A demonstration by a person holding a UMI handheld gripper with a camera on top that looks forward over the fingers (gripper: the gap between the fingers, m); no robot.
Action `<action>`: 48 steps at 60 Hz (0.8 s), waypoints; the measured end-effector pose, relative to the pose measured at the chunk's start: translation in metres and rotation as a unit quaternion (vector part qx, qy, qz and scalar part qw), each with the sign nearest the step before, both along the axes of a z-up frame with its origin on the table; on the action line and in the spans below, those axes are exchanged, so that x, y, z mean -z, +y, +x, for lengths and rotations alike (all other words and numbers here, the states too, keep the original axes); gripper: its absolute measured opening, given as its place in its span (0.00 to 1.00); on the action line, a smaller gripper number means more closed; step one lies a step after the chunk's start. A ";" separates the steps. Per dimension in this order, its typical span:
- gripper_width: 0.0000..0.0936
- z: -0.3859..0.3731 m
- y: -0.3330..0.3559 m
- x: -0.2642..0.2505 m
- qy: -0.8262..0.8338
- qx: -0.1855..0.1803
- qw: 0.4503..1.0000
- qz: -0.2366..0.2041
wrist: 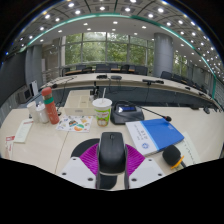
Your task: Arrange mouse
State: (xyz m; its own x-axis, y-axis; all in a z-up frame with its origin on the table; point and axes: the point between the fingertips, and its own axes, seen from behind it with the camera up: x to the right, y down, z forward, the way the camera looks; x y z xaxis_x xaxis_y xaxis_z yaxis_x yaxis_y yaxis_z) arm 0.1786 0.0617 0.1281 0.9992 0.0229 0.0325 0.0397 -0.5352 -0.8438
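Observation:
A black computer mouse sits between my two fingers, its nose pointing away from me. The purple pads press against both of its sides. My gripper is shut on the mouse and holds it over the near part of the pale desk. The rear of the mouse is hidden by the gripper body.
A paper cup stands ahead of the fingers. A blue-and-white booklet and a dark round thing lie to the right. Bottles and snack packets are at the left. A black cable runs across the desk.

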 end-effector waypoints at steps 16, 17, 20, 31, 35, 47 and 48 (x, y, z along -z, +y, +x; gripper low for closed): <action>0.35 -0.053 0.042 0.110 -0.007 -0.019 0.996 -0.087; 0.35 -0.053 0.043 0.113 -0.008 -0.018 0.996 -0.089; 0.37 -0.052 0.044 0.123 -0.007 -0.013 0.995 -0.099; 0.56 -0.055 0.040 0.137 0.022 -0.008 0.992 -0.124; 0.86 -0.051 0.032 0.122 0.019 -0.008 0.993 -0.116; 0.91 -0.043 -0.025 0.047 -0.008 -0.006 0.996 -0.086; 0.91 -0.042 -0.032 0.040 -0.010 -0.006 0.996 -0.083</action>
State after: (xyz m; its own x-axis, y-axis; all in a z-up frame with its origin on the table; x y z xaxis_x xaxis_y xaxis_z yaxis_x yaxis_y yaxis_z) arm 0.1363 0.0301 0.0881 0.9980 0.0409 0.0476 0.0627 -0.6675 -0.7420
